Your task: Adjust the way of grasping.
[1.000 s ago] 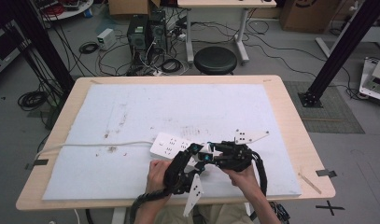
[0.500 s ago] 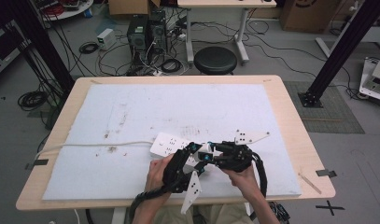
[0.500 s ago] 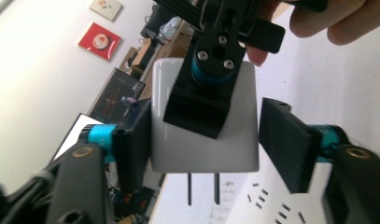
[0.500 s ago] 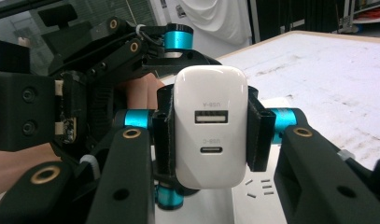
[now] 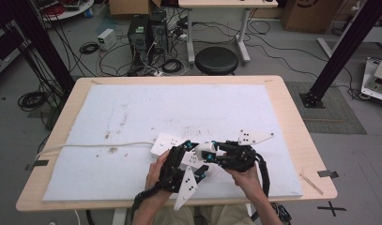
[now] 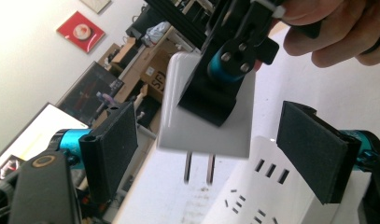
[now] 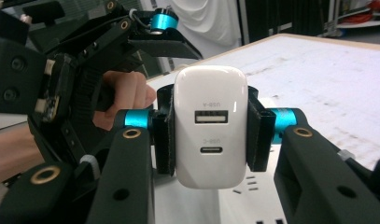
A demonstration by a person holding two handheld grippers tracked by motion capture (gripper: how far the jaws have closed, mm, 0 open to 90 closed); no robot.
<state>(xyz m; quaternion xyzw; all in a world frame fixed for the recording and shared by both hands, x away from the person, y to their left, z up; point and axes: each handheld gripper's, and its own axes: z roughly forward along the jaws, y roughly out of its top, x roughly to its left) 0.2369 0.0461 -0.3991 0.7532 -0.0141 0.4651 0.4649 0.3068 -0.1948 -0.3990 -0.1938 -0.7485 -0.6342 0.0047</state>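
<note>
A white USB charger (image 7: 211,126) with two prongs (image 6: 197,168) hangs just above a white power strip (image 5: 167,143) near the table's front edge. My right gripper (image 7: 211,135) is shut on the charger's sides, its ports facing that camera. My left gripper (image 6: 211,149) has just been opening. Its pads (image 6: 110,149) now stand apart on either side of the charger without touching it. In the high view the left gripper (image 5: 194,157) and right gripper (image 5: 212,152) meet at the charger (image 5: 205,149). The strip's sockets (image 6: 271,186) lie below the prongs.
The power strip's white cable (image 5: 95,146) runs left across the white mat (image 5: 179,108) and off the table's edge. A black stool (image 5: 217,60) and computer cases stand on the floor behind the table. Both hands are close together at the front edge.
The left gripper's jaws have spread apart and come off the charger. The right gripper keeps its hold, and both hands have barely moved.
</note>
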